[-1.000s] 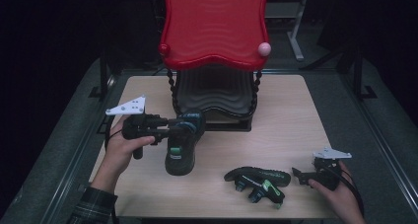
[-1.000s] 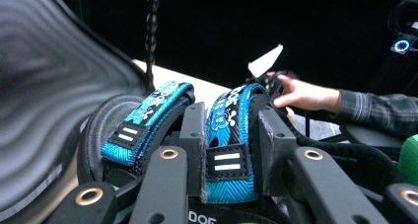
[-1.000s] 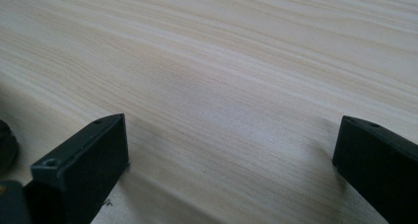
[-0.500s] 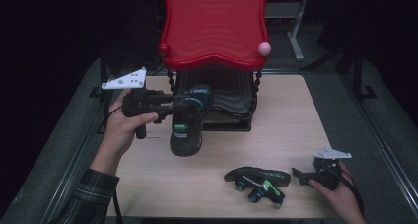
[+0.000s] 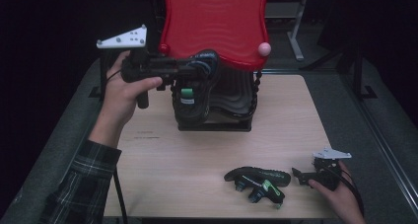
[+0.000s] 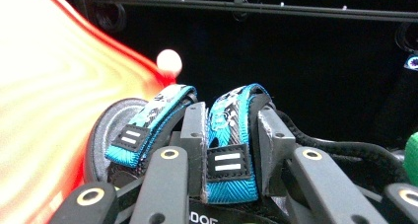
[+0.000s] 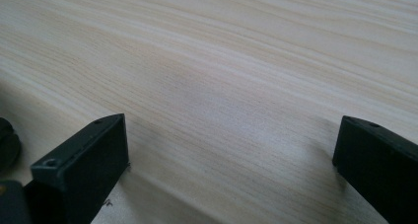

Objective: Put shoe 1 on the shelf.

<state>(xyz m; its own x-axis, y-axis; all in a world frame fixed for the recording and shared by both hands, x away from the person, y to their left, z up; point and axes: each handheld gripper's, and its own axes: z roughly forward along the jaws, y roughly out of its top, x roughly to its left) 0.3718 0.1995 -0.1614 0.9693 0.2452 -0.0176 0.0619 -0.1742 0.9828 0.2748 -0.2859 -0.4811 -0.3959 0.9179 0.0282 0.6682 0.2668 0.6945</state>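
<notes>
A black sandal [image 5: 191, 101] with blue straps and a green tag hangs sole-down in the air in front of the shoe rack. My left gripper [image 5: 198, 69] is shut on one of its blue straps [image 6: 231, 105], which sits clamped between the jaws of this gripper [image 6: 229, 120]. The sandal is level with the front lip of the red top shelf [image 5: 217, 21]. Its mate, a second sandal [image 5: 256, 180], lies on the table near the front right. Just right of it my right gripper [image 5: 298, 174] rests low over the wood, open, with bare table [image 7: 222, 46] between its jaws [image 7: 231, 130].
The rack has a black wavy lower shelf [image 5: 236, 103] under the red one, with a pink ball [image 5: 264, 49] at the red shelf's right corner. The wooden table [image 5: 276, 115] has free room left and right of the rack. Dark floor surrounds it.
My left hand has lifted the sandal off the table and carried it up and slightly back toward the red shelf. The right gripper and the second sandal have stayed put.
</notes>
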